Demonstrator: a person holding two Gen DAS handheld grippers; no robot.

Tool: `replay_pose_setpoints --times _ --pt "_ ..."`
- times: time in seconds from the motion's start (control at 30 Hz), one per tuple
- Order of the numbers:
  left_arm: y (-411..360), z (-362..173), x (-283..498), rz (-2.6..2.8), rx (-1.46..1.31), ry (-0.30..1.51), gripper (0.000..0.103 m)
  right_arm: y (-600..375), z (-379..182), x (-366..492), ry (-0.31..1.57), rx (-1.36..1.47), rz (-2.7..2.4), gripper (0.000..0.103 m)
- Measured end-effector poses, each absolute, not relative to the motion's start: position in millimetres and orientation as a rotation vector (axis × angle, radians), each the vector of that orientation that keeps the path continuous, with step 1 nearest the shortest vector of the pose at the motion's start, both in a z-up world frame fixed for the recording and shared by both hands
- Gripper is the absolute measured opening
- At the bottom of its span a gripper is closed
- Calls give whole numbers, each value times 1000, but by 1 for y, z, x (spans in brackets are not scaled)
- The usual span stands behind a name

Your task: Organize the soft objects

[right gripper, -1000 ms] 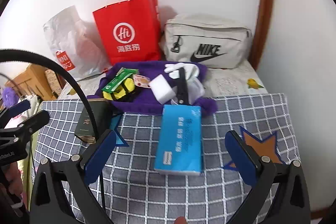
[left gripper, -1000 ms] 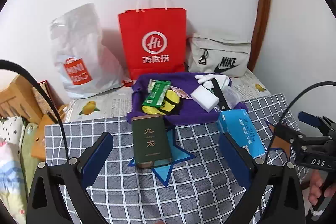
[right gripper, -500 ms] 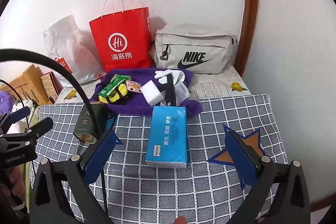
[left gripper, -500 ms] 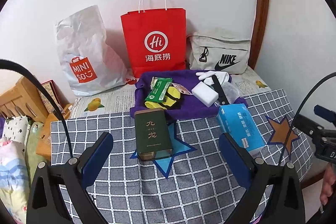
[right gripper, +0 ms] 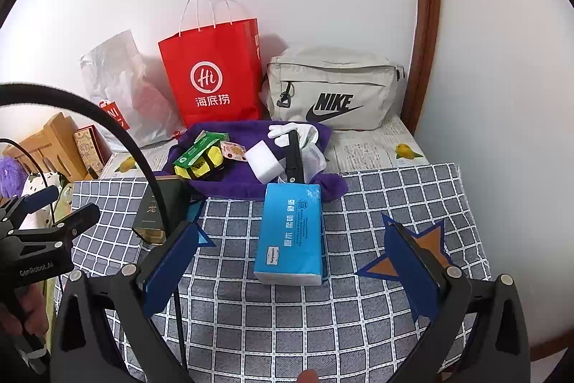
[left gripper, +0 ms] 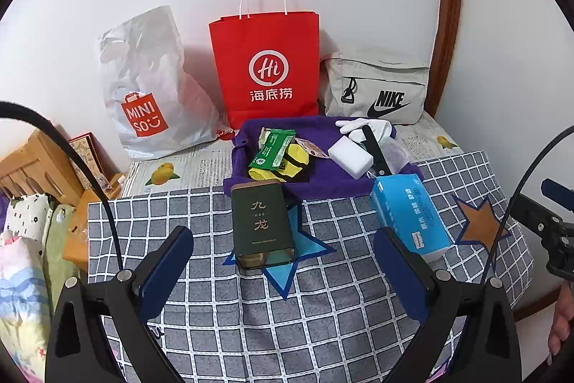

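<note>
While both grippers are hovering low at the near edge, a grey checked cloth (left gripper: 323, 311) is covering the table and stretching toward the far wall. Against that wall, a crinkled white plastic bag (left gripper: 150, 85) is leaning at the left, a red paper bag (left gripper: 265, 67) is standing upright in the middle, and a beige Nike pouch (left gripper: 376, 88) is sitting at the right. Just in front of them, a purple towel (left gripper: 323, 174) is lying spread out, carrying a jumble of small things: a white sponge block (left gripper: 349, 157), a white glove (left gripper: 369, 126), a green packet (left gripper: 272, 149) resting on a yellow and black item (left gripper: 283, 166), and a black clip (left gripper: 375, 149). Nearer, a blue tissue pack (right gripper: 290, 236) is lying on the checked cloth with its far end touching the towel's near edge. To its left, a dark green box (left gripper: 262, 225) is lying over a blue star patch. The left gripper (left gripper: 283, 271) is holding its jaws spread wide and empty, near the green box. The right gripper (right gripper: 290, 271) is likewise keeping its jaws wide apart, framing the tissue pack without touching it.
</note>
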State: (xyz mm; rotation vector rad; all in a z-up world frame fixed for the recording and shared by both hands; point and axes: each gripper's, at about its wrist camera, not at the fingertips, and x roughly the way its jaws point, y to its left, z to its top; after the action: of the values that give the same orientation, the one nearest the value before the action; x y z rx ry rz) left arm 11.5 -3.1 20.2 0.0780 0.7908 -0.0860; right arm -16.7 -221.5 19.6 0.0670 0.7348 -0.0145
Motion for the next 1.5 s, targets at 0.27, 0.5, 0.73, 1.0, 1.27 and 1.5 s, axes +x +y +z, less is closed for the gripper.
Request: replay_pose_setpoints --times 0.27,0.5,0.73,1.0,1.27,1.5 --pt "-3 22 11 -82 79 797 102 -222 20 -19 733 68 -14 102" --pt "-3 20 13 -79 80 805 102 -221 20 -20 731 69 -13 102" --pt "-4 19 13 -78 83 804 102 -222 18 -18 736 69 -11 102" --pt "-4 20 14 -81 83 807 102 -223 17 -17 738 73 -12 102" --pt "-3 20 15 -81 86 808 102 -224 15 -19 735 80 -12 102" --pt "-5 20 15 -85 91 807 102 -225 15 -20 735 80 -15 102"
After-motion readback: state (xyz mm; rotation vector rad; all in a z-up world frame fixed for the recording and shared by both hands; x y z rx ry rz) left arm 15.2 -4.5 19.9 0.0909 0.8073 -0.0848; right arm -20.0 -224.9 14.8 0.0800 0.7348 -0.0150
